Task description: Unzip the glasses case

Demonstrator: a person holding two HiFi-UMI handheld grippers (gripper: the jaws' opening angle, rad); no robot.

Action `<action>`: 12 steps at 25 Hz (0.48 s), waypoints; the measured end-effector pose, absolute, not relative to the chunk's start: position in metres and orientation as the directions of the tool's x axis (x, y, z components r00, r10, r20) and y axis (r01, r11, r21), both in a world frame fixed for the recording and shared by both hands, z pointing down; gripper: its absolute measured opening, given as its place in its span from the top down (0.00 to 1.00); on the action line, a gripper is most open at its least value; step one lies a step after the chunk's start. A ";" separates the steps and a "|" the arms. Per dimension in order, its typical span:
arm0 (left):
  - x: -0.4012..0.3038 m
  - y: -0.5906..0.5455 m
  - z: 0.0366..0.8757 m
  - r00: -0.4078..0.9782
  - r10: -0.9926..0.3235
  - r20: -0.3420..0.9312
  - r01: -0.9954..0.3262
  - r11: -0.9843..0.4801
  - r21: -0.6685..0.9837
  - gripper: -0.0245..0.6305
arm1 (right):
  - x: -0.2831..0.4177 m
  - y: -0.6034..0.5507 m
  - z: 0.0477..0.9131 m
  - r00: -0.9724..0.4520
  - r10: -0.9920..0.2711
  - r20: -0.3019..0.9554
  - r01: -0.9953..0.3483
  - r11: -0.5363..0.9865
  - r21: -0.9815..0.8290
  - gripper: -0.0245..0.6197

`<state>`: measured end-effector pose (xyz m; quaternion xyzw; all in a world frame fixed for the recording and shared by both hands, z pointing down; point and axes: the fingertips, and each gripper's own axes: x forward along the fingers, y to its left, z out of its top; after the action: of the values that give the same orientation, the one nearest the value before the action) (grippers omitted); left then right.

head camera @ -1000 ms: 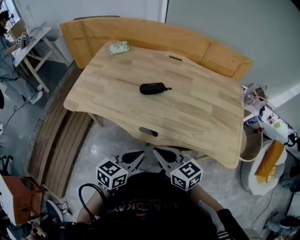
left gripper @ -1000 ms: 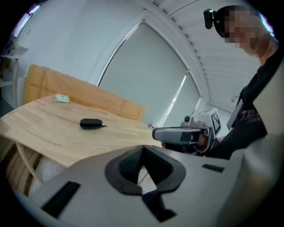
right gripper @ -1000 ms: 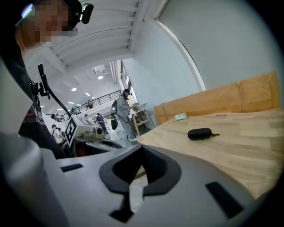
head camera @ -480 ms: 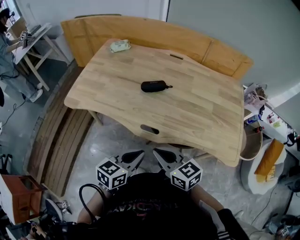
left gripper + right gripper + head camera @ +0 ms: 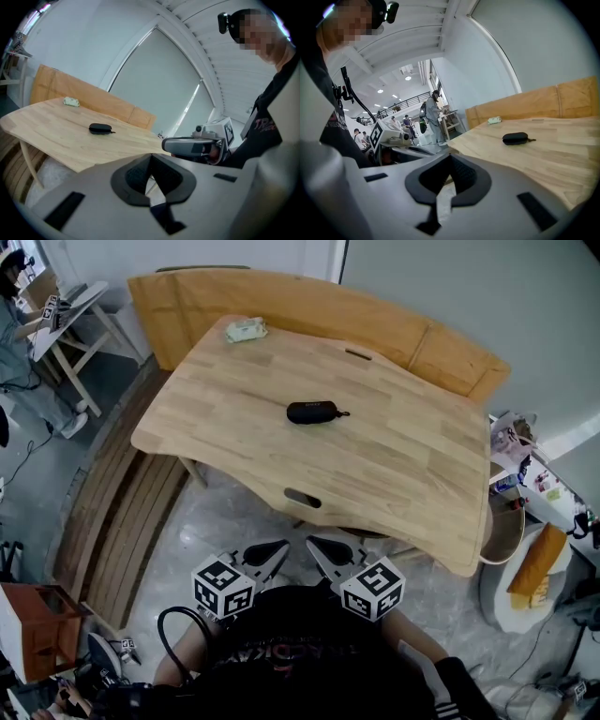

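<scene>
Wood-topped bench (image 5: 403, 465) fills the middle of the head view, its near edge curving in front of the person. Both claws are held low and close against the person's dark shirt (image 5: 300, 652), short of that near edge and off the bench. The left claw (image 5: 270, 553) and right claw (image 5: 322, 549) sit side by side, angled inward so their tips nearly meet, both aimed toward the bench and tipped slightly down. Each claw is pinched fully together with nothing between its pads, as each gripper view shows. The black glasses case (image 5: 312, 412) lies flat near the bench's middle, closed and well apart from both claws, its small pull tab (image 5: 343, 414) sticking out at its right end. A pale packet (image 5: 246, 330) rests at the far left corner.
</scene>
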<state>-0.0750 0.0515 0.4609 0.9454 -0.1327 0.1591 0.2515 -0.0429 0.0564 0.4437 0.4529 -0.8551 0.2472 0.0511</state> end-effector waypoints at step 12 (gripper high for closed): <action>-0.073 0.052 0.462 0.915 -0.161 0.369 -0.326 -0.834 0.445 0.94 | -0.043 0.056 0.445 -0.585 -0.748 0.314 -0.799 0.466 -0.379 0.94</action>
<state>-0.0735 0.0525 0.4623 0.9441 -0.1290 0.1605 0.2573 -0.0426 0.0562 0.4447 0.4527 -0.8546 0.2492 0.0516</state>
